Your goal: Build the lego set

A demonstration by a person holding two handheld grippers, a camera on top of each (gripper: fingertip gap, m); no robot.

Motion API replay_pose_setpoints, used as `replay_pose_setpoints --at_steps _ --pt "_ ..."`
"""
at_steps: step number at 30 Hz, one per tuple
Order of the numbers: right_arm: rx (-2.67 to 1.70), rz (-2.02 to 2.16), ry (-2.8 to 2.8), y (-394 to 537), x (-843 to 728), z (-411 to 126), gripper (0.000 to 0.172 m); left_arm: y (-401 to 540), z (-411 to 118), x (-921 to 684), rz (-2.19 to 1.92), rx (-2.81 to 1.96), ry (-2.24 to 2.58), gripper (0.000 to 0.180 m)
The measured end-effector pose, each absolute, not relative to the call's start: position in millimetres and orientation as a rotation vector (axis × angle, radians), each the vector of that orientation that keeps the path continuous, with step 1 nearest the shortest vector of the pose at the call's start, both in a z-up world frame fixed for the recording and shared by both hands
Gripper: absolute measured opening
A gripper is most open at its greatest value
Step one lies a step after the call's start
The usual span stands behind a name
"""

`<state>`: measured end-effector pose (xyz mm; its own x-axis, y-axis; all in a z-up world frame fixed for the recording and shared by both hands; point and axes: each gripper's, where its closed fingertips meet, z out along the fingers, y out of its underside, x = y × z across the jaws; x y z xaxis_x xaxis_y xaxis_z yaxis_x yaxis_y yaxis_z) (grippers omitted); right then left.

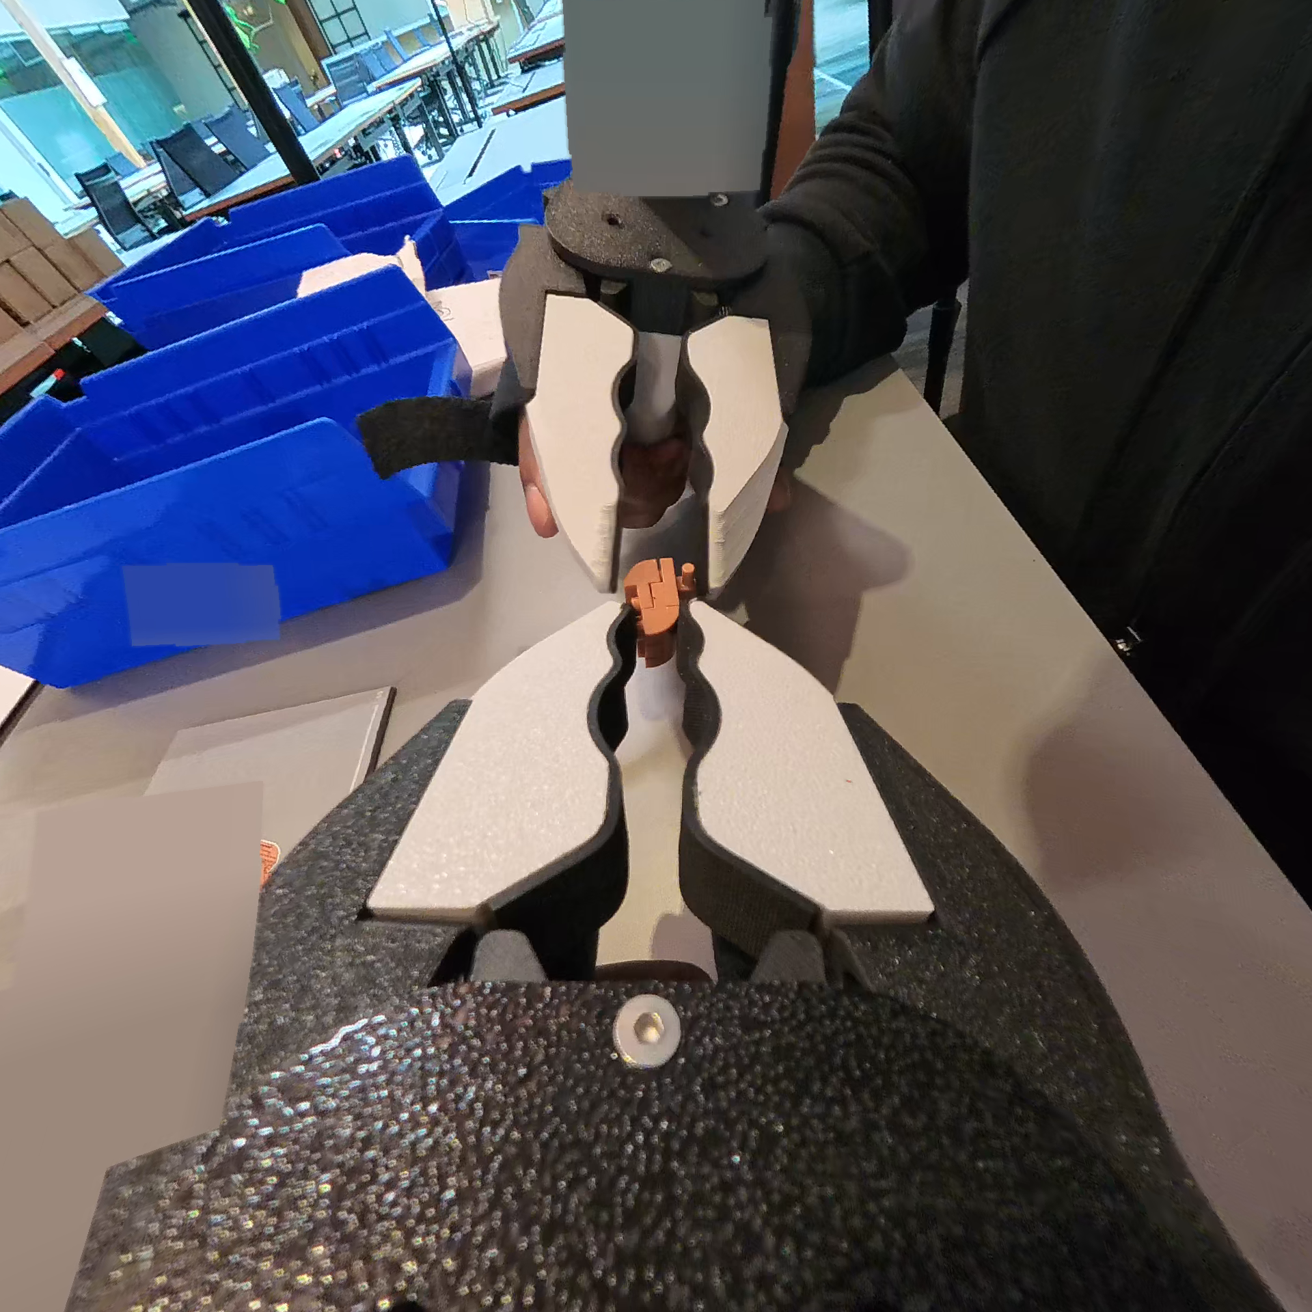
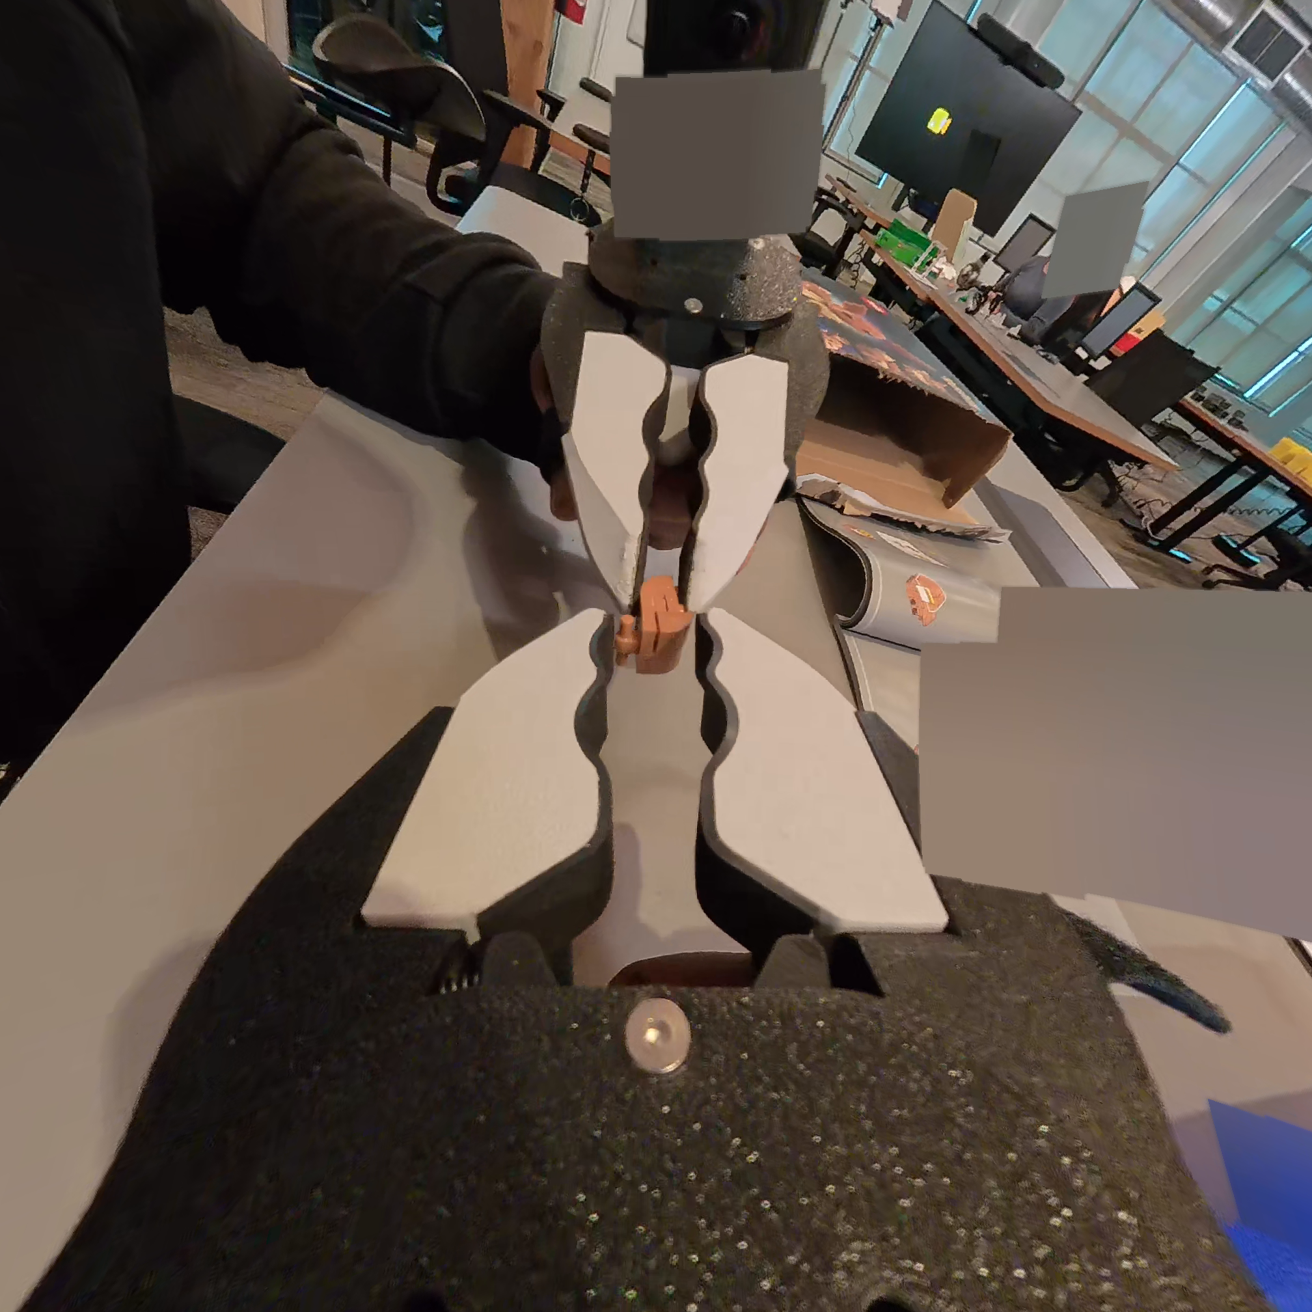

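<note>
The small orange-brown block assembly [image 1: 654, 603], built of stepped interlocking bricks with a short peg sticking out of one side, hangs above the pale counter [image 1: 923, 639] right where the two grippers meet tip to tip. The left gripper [image 1: 652, 625] is clamped on it: in the right wrist view both of its fingertips [image 2: 699, 578] press against the far part of the assembly [image 2: 657, 628], and in the left wrist view the piece fills the narrow gap at the very tips, with more of it hanging down between the fingers. The right gripper [image 2: 649, 639] reaches in from the opposite side. Its jaws stand wider, with the near end of the assembly between them; the peg lies close to one fingertip [image 2: 568, 639], while a clear gap shows on the other side, so its pads do not press the piece. In the left wrist view the right gripper [image 1: 657, 575] points toward the camera, with its tips flanking the top of the assembly.

Blue plastic bins [image 1: 234, 454] stand on the counter off to one side of the grippers. On the other side lie an open cardboard box [image 2: 916, 433] and a curled grey mat [image 2: 923, 589] with stickers
</note>
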<state>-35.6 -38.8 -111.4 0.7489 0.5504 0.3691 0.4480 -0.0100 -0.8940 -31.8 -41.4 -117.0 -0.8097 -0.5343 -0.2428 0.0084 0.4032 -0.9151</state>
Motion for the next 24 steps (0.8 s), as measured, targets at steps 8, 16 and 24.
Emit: replay_pose_setpoints --at_steps 8,16,24 --pt "-1.630 0.087 -0.834 -41.2 -36.5 -111.3 0.020 -43.1 -114.7 -32.9 -1.459 -0.459 2.154 0.011" --pt "-1.644 0.077 -0.814 -41.3 -34.4 -108.9 0.018 -43.8 -110.7 -31.7 -1.493 -0.478 2.129 0.011" --pt "-1.648 0.046 -0.795 -41.4 -33.4 -105.9 0.017 -44.3 -107.8 -31.0 -1.516 -0.486 2.110 0.010"
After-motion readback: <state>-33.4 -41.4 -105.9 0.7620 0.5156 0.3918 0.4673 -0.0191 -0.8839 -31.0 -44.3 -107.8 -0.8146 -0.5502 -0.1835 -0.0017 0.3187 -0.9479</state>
